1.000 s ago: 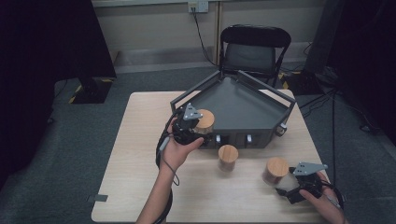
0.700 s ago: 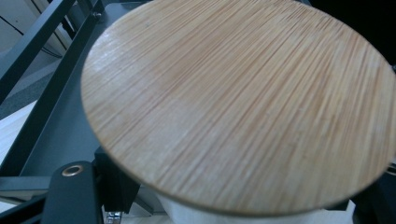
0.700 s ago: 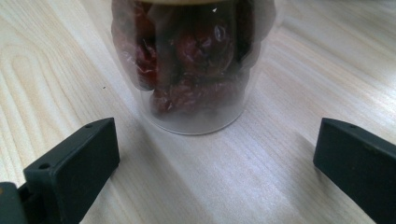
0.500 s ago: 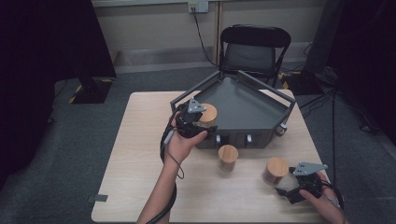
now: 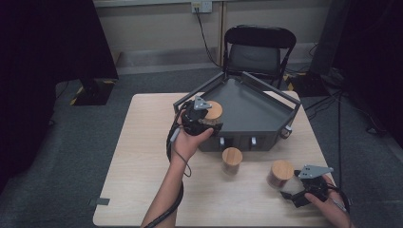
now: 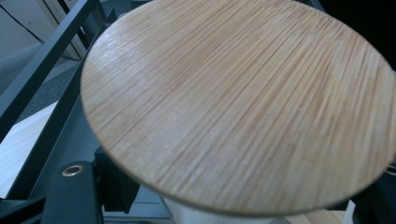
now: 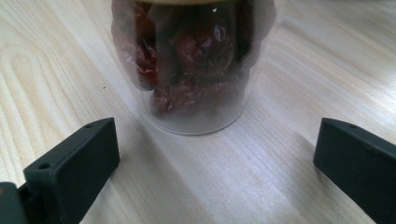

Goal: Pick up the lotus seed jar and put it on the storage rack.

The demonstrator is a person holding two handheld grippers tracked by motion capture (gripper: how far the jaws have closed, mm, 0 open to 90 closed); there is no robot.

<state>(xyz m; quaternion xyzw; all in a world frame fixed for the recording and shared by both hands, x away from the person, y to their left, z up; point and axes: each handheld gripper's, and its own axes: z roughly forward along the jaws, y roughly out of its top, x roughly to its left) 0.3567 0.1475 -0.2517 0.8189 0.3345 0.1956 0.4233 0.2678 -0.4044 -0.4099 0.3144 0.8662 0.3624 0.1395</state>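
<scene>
No writing can be read anywhere. The left hand-held gripper (image 5: 202, 118) is clenched on a glass jar (image 5: 212, 115) with a round bamboo lid (image 6: 238, 105), at the near-left wall of the grey metal tray (image 5: 266, 102). The right hand-held gripper (image 7: 215, 163) stands released just short of a jar of dried red fruit (image 7: 194, 60) on the pale wood tabletop (image 5: 142, 142).

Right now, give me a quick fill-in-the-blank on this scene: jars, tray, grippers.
1. The left gripper holds a jar with a ____ lid over the grey tray.
2. The number of jars standing on the table outside the tray is ____.
3. The right gripper has its jaws ____, with the jar of red fruit just ahead of them.

Missing words: wooden; two; open
</scene>
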